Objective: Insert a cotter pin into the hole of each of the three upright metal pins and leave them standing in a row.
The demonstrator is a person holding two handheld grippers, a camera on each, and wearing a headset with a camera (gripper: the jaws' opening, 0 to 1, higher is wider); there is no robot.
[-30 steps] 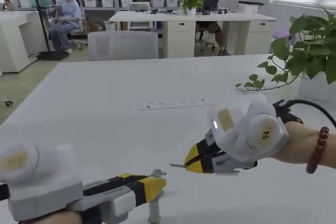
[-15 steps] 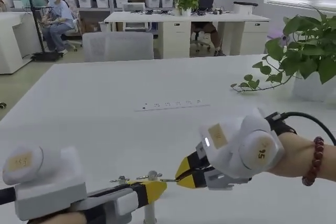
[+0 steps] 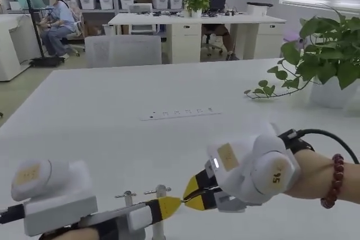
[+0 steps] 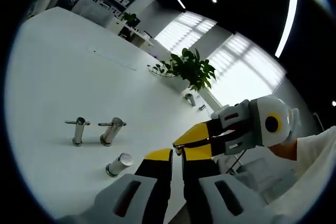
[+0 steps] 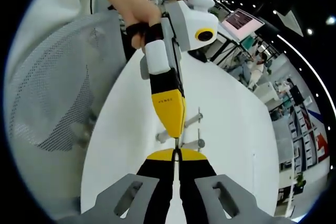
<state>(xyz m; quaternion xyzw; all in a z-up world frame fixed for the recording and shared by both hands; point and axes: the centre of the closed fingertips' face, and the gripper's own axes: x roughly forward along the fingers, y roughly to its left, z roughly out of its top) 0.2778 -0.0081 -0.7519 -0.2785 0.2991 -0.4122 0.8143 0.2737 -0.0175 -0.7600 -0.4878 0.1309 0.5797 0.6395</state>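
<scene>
Third cotter pin [image 5: 178,143] held tip to tip between the two tongs

We hold the right tongs [image 5: 177,154] clamped on the thin cotter pin, low over the near edge of the white worktop [image 3: 169,82]. The left tongs [image 4: 177,154], jaws together, meet its free end from the left; we cannot tell whether they grip it too. Just left of the tongs, two metal pins [image 4: 78,132] [image 4: 109,132] stand side by side on the worktop, each with a fitted cotter pin [image 4: 69,123] [image 4: 104,125] through its top. The third pin [image 4: 119,164] stands bare on the worktop, nearest the left tongs. A potted plant [image 3: 323,63] sits at the far right.
</scene>
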